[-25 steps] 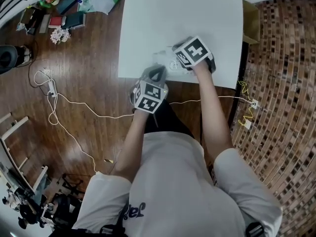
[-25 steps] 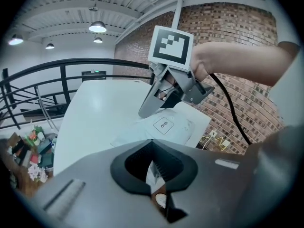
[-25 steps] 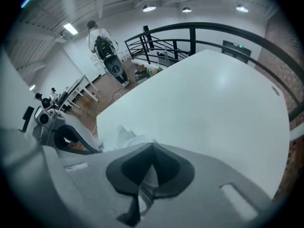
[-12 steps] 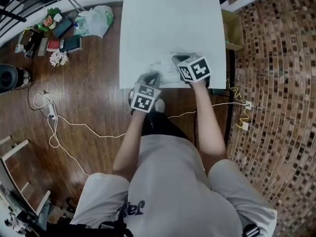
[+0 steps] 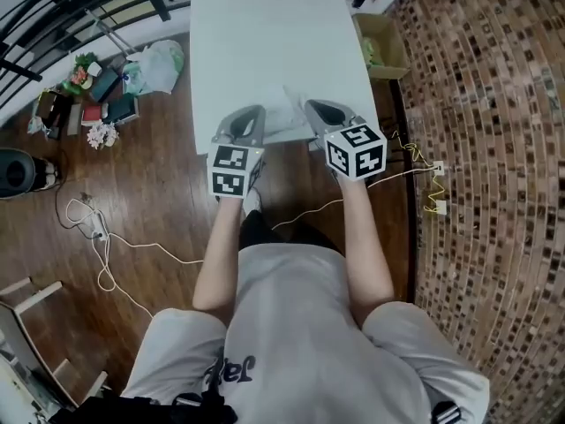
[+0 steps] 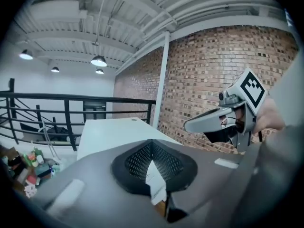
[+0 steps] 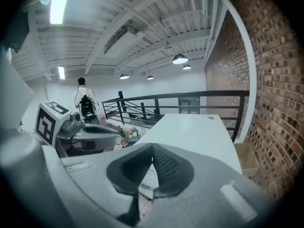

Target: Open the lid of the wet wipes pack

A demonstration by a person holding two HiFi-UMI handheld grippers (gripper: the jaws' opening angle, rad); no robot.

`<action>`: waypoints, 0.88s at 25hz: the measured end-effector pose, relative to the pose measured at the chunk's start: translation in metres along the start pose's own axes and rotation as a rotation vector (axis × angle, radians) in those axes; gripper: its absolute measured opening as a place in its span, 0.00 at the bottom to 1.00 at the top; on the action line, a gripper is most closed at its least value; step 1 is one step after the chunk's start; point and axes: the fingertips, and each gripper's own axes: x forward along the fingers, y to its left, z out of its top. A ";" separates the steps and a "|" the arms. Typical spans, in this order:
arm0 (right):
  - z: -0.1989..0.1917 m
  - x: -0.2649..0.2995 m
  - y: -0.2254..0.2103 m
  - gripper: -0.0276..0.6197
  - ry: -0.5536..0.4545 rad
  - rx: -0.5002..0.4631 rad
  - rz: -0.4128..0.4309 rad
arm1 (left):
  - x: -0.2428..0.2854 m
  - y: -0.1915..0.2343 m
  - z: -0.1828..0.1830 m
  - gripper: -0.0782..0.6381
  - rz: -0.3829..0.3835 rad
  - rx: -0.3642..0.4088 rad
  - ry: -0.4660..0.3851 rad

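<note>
The wet wipes pack (image 5: 288, 116) lies flat and pale near the front edge of the white table (image 5: 265, 25), partly hidden between my two grippers. Both grippers are held up above that edge, clear of the pack. My left gripper (image 5: 255, 112) is to the pack's left, jaws closed tip to tip with nothing in them (image 6: 152, 144). My right gripper (image 5: 312, 107) is to its right, also shut and empty (image 7: 153, 148). A white strip of the pack (image 6: 156, 184) shows below the left jaws, and the pack (image 7: 147, 177) also shows under the right jaws.
A cardboard box (image 5: 381, 47) stands on the floor at the table's right side. Bags and books (image 5: 132, 78) lie on the wooden floor to the left, with a white cable (image 5: 97, 228) nearer me. A black railing (image 5: 79, 7) runs behind. A person (image 7: 81, 96) stands far off.
Both grippers have lifted off the table toward the camera. The right one left the pack and drew back to the front edge; the left rose beside it.
</note>
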 end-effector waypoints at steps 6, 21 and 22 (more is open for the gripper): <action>-0.031 -0.086 0.031 0.03 -0.156 -0.057 0.040 | -0.041 -0.074 -0.007 0.13 0.141 0.085 -0.091; -0.069 -0.283 0.056 0.03 -0.418 -0.101 0.038 | -0.178 -0.231 -0.006 0.13 0.429 0.158 -0.255; -0.070 -0.287 0.055 0.03 -0.418 -0.099 0.018 | -0.180 -0.240 -0.003 0.13 0.414 0.158 -0.267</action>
